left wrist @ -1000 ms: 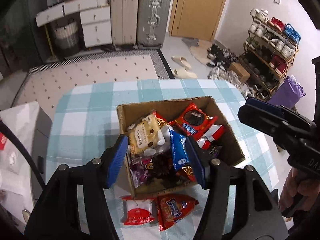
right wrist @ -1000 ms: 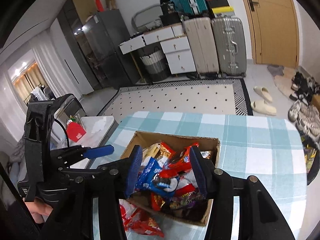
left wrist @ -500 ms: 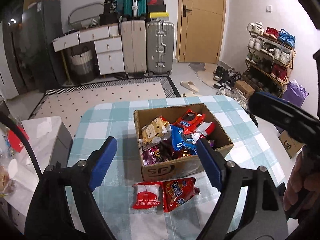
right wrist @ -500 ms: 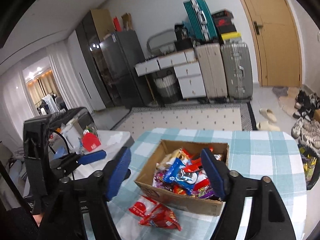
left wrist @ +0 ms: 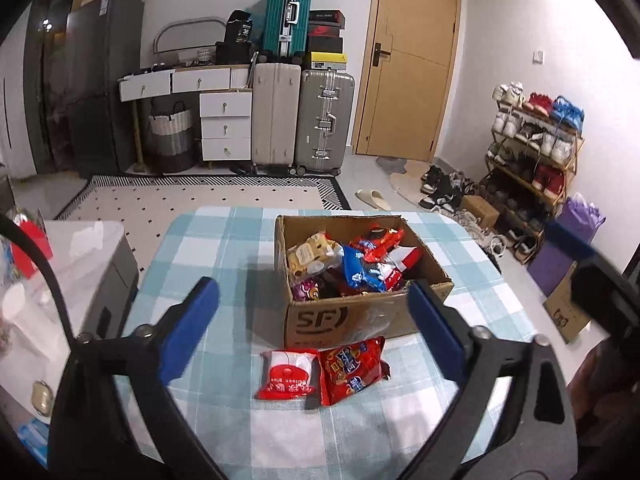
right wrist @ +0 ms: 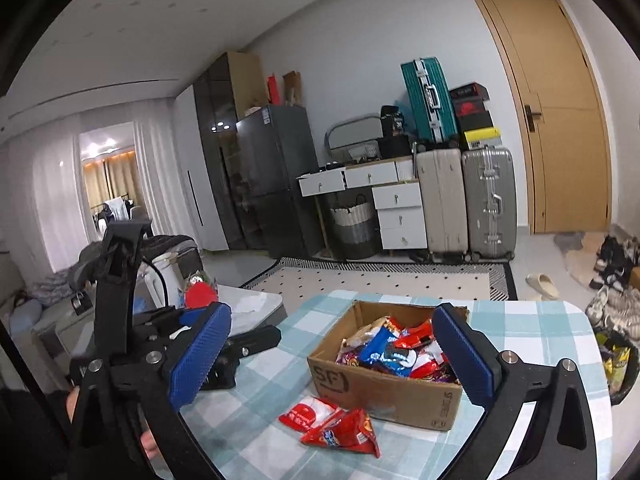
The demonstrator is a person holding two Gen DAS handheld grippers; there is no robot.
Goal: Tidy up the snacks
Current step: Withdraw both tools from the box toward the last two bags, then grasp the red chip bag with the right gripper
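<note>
Left tongs (left wrist: 314,318) & right tongs (right wrist: 332,354) both opening wide, nothing btwn pads, touching nothing; snack box (left wrist: 356,320) on tabletop (left wrist: 208,248) ahead.

My left wrist cam sits above the near edge of the surface (left wrist: 224,240), tilted down, facing the far wall. Right wrist cam looks flatter, angled toward the far left. Both catch the snack box (left wrist: 352,320) (right wrist: 384,392), two loose packets (left wrist: 320,372) (right wrist: 332,424) near it, suitcases (left wrist: 300,120) (right wrist: 464,204) and door (left wrist: 412,60) (right wrist: 560,120).
</note>
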